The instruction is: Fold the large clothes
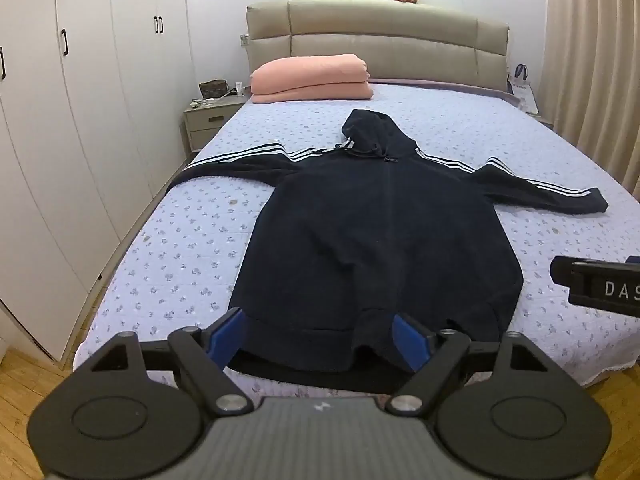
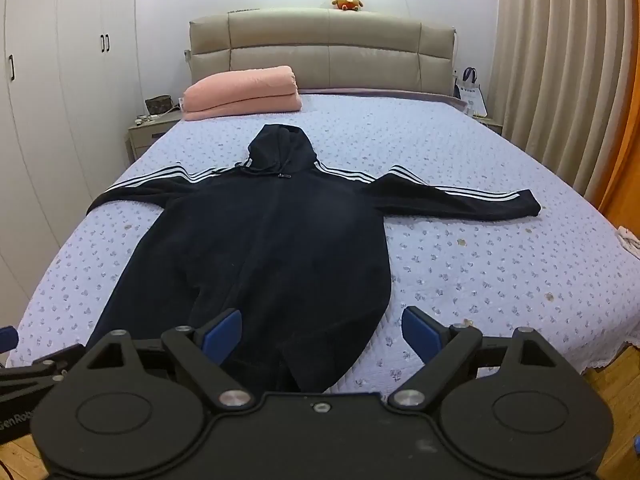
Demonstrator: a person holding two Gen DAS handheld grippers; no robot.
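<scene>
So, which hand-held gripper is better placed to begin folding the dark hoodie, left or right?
Probably the left hand-held gripper: its open fingers already straddle the hoodie at the hem. The right hand-held gripper, also open, hangs over the hem's right corner, half over bare bedspread.
</scene>
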